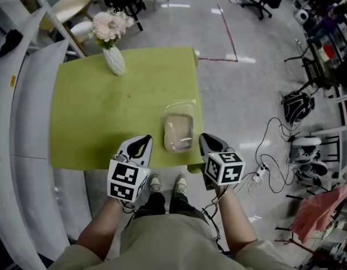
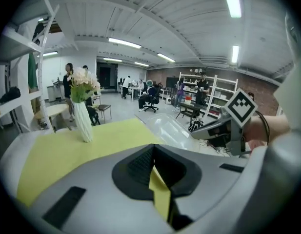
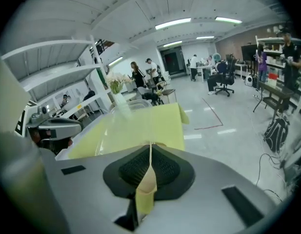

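A yellow-green tablecloth (image 1: pixel 106 106) covers the table. My left gripper (image 1: pixel 140 144) sits at its near edge, shut on a fold of the cloth (image 2: pixel 160 191) that shows between its jaws. At the near right corner, my right gripper (image 1: pixel 209 142) is likewise shut on a pinch of cloth (image 3: pixel 146 186). A clear lidded container (image 1: pixel 179 131) with something beige inside lies on the cloth between the two grippers, slightly beyond them. A white vase (image 1: pixel 114 61) with pale pink flowers (image 1: pixel 109 26) stands at the far left.
White curved shelving (image 1: pixel 27 128) runs along the left. The person's shoes (image 1: pixel 166 183) stand just below the table's near edge. Cables and a power strip (image 1: pixel 260 170) lie on the floor to the right, with a black backpack (image 1: pixel 297 106) beyond. Office chairs and people are in the distance.
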`<action>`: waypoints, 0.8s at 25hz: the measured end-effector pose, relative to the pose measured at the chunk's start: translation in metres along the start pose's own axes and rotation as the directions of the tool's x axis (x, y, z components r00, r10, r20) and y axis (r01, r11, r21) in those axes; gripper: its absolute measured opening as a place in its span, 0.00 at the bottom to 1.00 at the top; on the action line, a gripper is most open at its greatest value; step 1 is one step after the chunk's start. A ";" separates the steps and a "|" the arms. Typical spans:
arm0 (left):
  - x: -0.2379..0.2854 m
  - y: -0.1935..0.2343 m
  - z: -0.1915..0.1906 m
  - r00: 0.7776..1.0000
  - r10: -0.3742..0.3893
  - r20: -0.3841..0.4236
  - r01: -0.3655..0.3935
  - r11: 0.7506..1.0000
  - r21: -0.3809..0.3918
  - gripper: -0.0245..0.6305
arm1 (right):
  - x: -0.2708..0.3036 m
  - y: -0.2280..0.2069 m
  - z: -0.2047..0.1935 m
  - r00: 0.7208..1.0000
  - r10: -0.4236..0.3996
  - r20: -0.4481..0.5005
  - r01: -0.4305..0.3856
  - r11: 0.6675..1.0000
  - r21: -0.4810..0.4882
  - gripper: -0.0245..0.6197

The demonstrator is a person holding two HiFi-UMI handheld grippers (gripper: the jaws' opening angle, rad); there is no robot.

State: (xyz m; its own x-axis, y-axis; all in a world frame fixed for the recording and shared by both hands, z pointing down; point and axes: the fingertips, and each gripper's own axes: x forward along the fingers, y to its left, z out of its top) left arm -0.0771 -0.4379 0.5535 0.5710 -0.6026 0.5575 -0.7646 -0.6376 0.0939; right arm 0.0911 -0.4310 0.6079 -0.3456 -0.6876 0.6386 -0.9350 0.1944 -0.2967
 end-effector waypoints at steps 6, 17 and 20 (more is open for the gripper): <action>-0.044 -0.004 0.058 0.991 0.049 0.125 -0.058 0.995 0.075 0.05 | -0.071 0.022 0.075 0.979 0.038 0.200 -0.031 0.999 -0.037 0.07; -0.151 -0.033 0.157 0.894 0.112 0.434 -0.196 0.969 0.152 0.05 | -0.218 0.075 0.156 0.844 0.068 0.532 0.065 0.972 -0.227 0.07; -0.177 -0.044 0.176 0.873 0.104 0.476 -0.207 0.963 0.171 0.05 | -0.252 0.087 0.169 0.797 0.087 0.597 0.077 0.967 -0.244 0.07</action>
State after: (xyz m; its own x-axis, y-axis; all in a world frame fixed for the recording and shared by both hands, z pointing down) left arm -0.0921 -0.3880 0.3062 0.5618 -0.8207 0.1042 -0.8038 -0.5713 -0.1658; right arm 0.1103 -0.3589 0.3015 -0.3094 -0.9491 0.0594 -0.9500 0.3056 -0.0648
